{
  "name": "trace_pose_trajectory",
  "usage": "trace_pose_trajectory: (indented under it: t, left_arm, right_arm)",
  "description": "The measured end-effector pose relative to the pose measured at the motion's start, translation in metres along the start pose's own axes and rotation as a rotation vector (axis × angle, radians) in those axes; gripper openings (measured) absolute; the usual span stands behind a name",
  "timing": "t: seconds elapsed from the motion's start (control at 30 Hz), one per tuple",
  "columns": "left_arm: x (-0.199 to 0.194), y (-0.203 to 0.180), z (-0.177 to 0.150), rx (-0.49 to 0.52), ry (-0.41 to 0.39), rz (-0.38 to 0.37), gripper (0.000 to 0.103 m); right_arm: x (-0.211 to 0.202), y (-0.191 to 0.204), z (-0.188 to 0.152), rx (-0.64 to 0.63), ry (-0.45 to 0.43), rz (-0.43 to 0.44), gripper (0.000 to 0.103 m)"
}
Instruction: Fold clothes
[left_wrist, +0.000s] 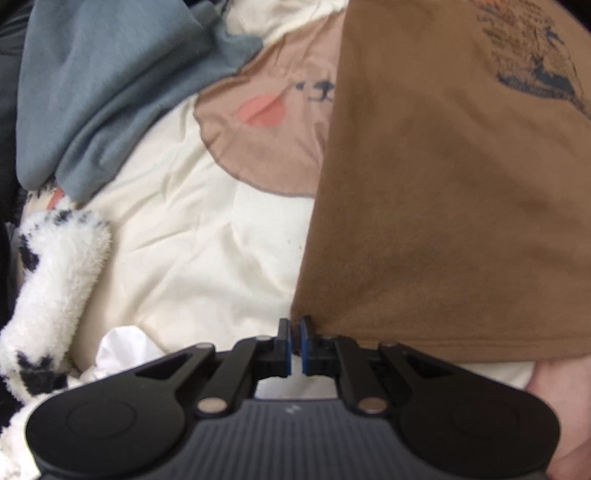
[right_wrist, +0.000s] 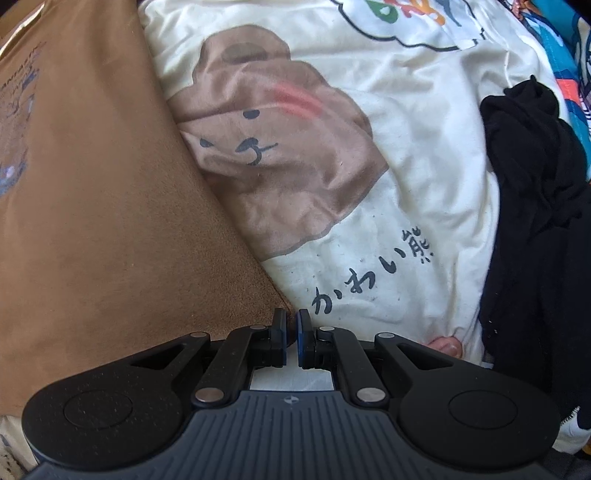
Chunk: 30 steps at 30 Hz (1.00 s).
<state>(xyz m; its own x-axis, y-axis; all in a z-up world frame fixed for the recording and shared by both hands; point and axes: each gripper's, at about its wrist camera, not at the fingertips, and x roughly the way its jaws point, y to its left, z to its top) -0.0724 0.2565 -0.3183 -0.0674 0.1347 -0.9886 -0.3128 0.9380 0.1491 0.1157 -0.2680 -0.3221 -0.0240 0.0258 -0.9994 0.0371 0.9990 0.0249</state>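
1. Nearest the lens in the left wrist view, the left tool (left_wrist: 294, 325) has its blue-padded jaws clenched on the lower corner of the brown cotton T-shirt (left_wrist: 443, 203), which spreads up and to the right from that corner.
2. Left of it, a white fluffy fabric with black spots (left_wrist: 55, 280) lies along the frame's edge, and a crumpled white tissue (left_wrist: 122, 343) sits just beside the tool body.
3. Above those, a grey-blue garment (left_wrist: 103, 92) is heaped at the upper left.
4. Between that heap and the T-shirt's straight left edge, the cream bedcover printed with a brown bear face (left_wrist: 192, 240) lies bare and wrinkled.
5. On the T-shirt's upper right is a dark printed graphic; its lettering is too blurred to read.
6. In the right wrist view, the right tool (right_wrist: 291, 326) pinches the T-shirt's other corner, the shirt filling the left side.
7. Right of that edge the bedcover is open; beside the bear it carries handwritten Japanese, "かわい熊".
8. Farther right, a crumpled black garment (right_wrist: 535, 203) borders this open room.
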Motion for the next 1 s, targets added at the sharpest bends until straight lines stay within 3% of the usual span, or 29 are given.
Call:
trace_pose_trajectory:
  t: [0.37,0.43,0.6,0.73,0.8,0.97,1.0]
  left_arm:
    - [0.020,-0.004,0.000,-0.018,0.014,0.012,0.005]
    - [0.018,-0.003,-0.001,-0.026,0.021,0.008,0.005]
    - [0.015,-0.004,-0.002,-0.042,0.025,0.009,0.005]
    - [0.015,-0.006,-0.001,-0.041,0.033,0.018,0.005]
    - [0.017,-0.007,0.002,-0.039,0.042,0.025,0.006]
    - [0.004,-0.010,0.003,-0.052,0.044,-0.003,0.011]
    - [-0.001,-0.010,0.003,-0.052,0.038,-0.005,0.011]
  right_arm:
    - [0.015,0.008,-0.006,-0.021,0.002,-0.044,0.004]
    - [0.029,-0.024,-0.035,-0.028,0.002,-0.039,0.004]
    - [0.029,-0.028,-0.049,-0.069,-0.013,-0.092,0.006]
    - [0.020,-0.031,-0.055,-0.050,-0.051,-0.139,0.018]
    - [0.013,-0.038,-0.059,-0.049,-0.070,-0.100,0.030]
    - [-0.017,-0.051,-0.050,-0.008,-0.151,-0.011,0.043]
    - [-0.025,-0.023,-0.026,-0.006,-0.166,-0.001,0.043]
